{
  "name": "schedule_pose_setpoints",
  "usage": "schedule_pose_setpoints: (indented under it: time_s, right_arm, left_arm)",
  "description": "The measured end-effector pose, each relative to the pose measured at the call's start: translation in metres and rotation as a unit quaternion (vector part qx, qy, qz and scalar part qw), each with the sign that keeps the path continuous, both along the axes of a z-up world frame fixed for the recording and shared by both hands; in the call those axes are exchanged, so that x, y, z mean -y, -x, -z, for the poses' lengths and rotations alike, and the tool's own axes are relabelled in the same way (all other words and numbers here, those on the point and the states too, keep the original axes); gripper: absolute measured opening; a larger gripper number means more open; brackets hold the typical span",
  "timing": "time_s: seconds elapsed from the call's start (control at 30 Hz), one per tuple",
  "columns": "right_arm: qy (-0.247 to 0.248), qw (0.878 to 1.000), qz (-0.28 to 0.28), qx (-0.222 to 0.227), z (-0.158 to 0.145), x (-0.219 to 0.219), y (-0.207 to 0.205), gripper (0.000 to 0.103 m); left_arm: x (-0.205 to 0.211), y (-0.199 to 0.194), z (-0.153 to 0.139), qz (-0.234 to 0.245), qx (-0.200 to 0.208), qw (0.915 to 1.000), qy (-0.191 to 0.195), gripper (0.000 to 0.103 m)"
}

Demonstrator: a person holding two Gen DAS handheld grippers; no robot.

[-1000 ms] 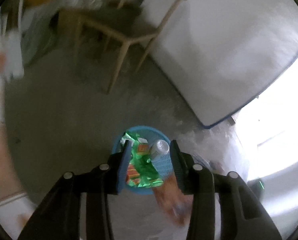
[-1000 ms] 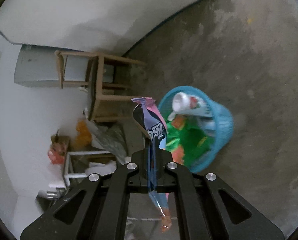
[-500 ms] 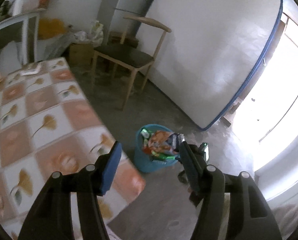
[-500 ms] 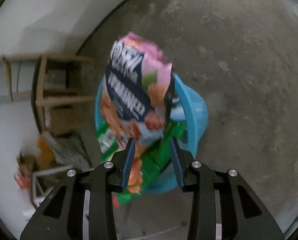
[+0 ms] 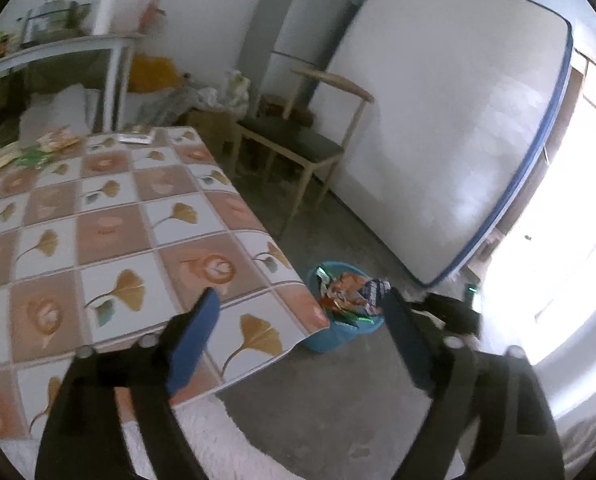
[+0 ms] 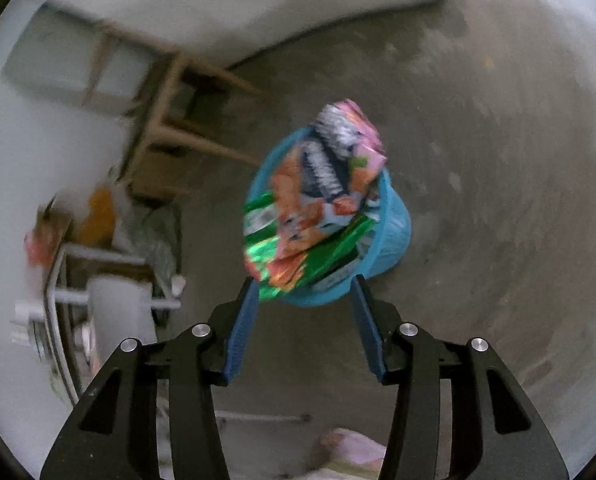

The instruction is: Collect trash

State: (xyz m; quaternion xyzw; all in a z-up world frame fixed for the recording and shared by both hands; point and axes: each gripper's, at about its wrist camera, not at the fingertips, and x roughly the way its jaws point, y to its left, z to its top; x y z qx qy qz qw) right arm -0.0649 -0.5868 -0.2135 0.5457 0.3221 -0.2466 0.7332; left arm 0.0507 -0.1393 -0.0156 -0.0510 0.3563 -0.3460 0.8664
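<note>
Tabletop (image 5: 109, 224) in a leaf-checked cloth, wrappers (image 5: 37, 148) at its far left corner. Blue bin (image 6: 390, 236) on the floor just off the near right corner, heaped with wrappers, pink snack bag (image 6: 338, 160) on top. Left tool (image 5: 302, 340) spread wide, empty. Right tool (image 6: 304, 320) spread apart above the bin, empty.

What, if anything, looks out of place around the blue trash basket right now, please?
The blue trash basket is overfilled: the pink snack bag sits on the heap, poking above the rim, and green wrappers hang over the near edge.
</note>
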Motion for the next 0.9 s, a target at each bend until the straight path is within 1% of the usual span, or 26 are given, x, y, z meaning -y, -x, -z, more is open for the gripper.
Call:
schedule_pose_setpoints:
  time_s: [0.03,0.07,0.1,0.13,0.17,0.2,0.23,0.27,0.33,0.37,0.43,0.5,0.57,0.63,0.73,0.8,0.87,0.9]
  right_arm:
    - [0.028,0.999,-0.016,0.001,-0.019,-0.01,0.004,0.052]
    - [0.052,0.998,-0.03,0.004,-0.033,-0.02,0.008,0.054]
    - [0.073,0.996,-0.044,0.006,-0.046,-0.029,0.012,0.056]
    - [0.109,0.992,-0.067,0.008,-0.066,-0.046,0.016,0.058]
    - [0.132,0.988,-0.08,0.006,-0.078,-0.057,0.018,0.06]
    - [0.157,0.983,-0.097,0.007,-0.092,-0.071,0.017,0.063]
    - [0.184,0.975,-0.123,0.011,-0.108,-0.088,0.017,0.066]
    - [0.199,0.97,-0.14,0.013,-0.118,-0.101,0.015,0.067]
    - [0.233,0.956,-0.176,0.019,-0.141,-0.128,0.011,0.075]
    - [0.254,0.947,-0.196,0.024,-0.154,-0.145,0.008,0.077]
    - [0.302,0.926,-0.226,0.032,-0.179,-0.176,0.004,0.087]
    - [0.339,0.908,-0.244,0.04,-0.197,-0.198,0.003,0.094]
    - [0.38,0.888,-0.254,0.05,-0.213,-0.223,0.003,0.095]
    - [0.416,0.869,-0.264,0.054,-0.226,-0.246,0.003,0.095]
    - [0.444,0.847,-0.289,0.049,-0.232,-0.27,0.002,0.095]
    - [0.449,0.84,-0.303,0.036,-0.224,-0.277,-0.001,0.095]
    - [0.449,0.836,-0.316,0.014,-0.219,-0.289,-0.005,0.095]
    - [0.446,0.835,-0.321,0.009,-0.216,-0.292,-0.003,0.095]
  left_arm:
    - [-0.005,0.003,-0.002,-0.016,0.0,0.9999,-0.003,0.092]
    - [-0.009,0.005,-0.005,-0.033,-0.002,0.9994,-0.005,0.097]
    - [-0.013,0.007,-0.006,-0.044,-0.003,0.999,-0.004,0.097]
    - [-0.019,0.01,-0.008,-0.055,-0.008,0.9985,-0.001,0.097]
    - [-0.024,0.012,-0.008,-0.06,-0.019,0.998,0.002,0.097]
    - [-0.027,0.013,-0.008,-0.061,-0.029,0.9977,0.004,0.097]
    - [-0.032,0.015,-0.007,-0.069,-0.042,0.9967,0.004,0.097]
    - [-0.035,0.017,-0.007,-0.078,-0.048,0.9958,0.003,0.097]
    - [-0.045,0.024,-0.007,-0.105,-0.052,0.9932,0.0,0.097]
    - [-0.051,0.029,-0.008,-0.12,-0.046,0.9917,-0.006,0.098]
    - [-0.057,0.036,-0.011,-0.14,-0.036,0.9892,-0.026,0.098]
    - [-0.061,0.042,-0.012,-0.152,-0.028,0.987,-0.044,0.098]
    - [-0.066,0.046,-0.011,-0.164,-0.024,0.9846,-0.056,0.098]
    - [-0.069,0.048,-0.01,-0.181,-0.021,0.9807,-0.072,0.098]
    - [-0.071,0.051,-0.008,-0.208,-0.001,0.9729,-0.102,0.098]
    - [-0.072,0.054,-0.007,-0.218,0.014,0.9693,-0.113,0.098]
    - [-0.073,0.053,-0.007,-0.23,0.026,0.9647,-0.126,0.098]
    - [-0.075,0.05,-0.006,-0.238,0.029,0.9616,-0.134,0.098]
